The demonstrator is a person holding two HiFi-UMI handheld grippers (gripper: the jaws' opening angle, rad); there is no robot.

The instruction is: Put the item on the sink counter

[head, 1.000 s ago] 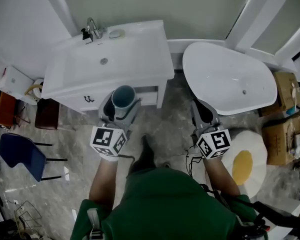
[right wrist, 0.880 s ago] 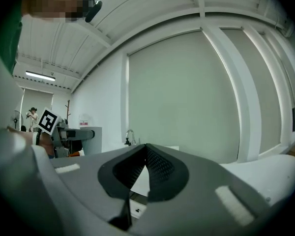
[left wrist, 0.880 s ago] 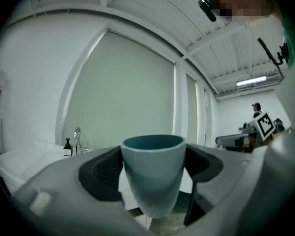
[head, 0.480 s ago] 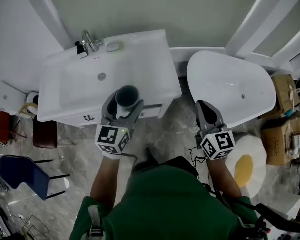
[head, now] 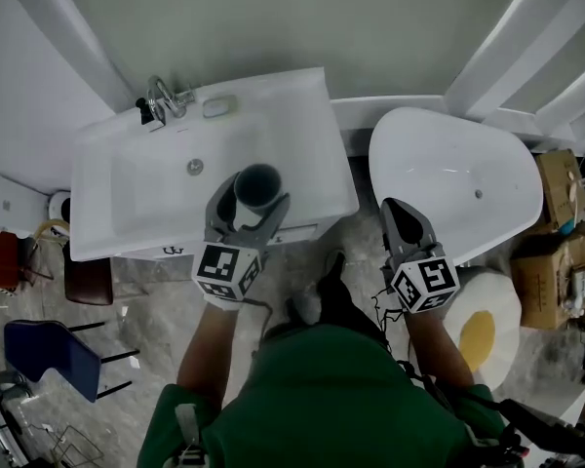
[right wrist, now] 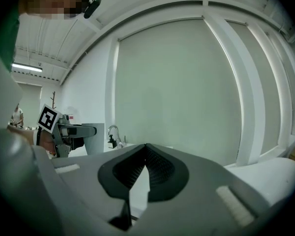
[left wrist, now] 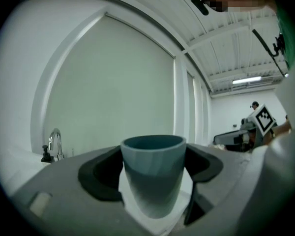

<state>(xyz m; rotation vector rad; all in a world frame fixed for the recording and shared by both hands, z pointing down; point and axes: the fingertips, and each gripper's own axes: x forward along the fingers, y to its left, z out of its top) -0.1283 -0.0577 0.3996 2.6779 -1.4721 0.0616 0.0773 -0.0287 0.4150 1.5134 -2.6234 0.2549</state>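
A blue-grey cup [head: 258, 185] stands upright between the jaws of my left gripper [head: 252, 199], which is shut on it. In the head view the cup hangs over the front part of the white sink counter [head: 317, 159], just right of the basin. The left gripper view shows the cup [left wrist: 153, 173] filling the gap between the dark pads, with the faucet [left wrist: 53, 142] far off to the left. My right gripper [head: 404, 224] is shut and holds nothing; it hovers above the floor between the vanity and the bathtub. Its tips [right wrist: 146, 147] meet in the right gripper view.
The chrome faucet [head: 159, 98] and a soap bar [head: 218, 106] sit at the back of the sink. A white bathtub [head: 448, 178] lies to the right, with an egg-shaped mat [head: 478, 325] and cardboard boxes [head: 565, 252] beyond. A brown stool [head: 88, 279] and blue chair [head: 44, 354] stand left.
The left gripper has carried the cup forward, from in front of the vanity to above the counter's front part. The right gripper has come forward alongside, still shut.
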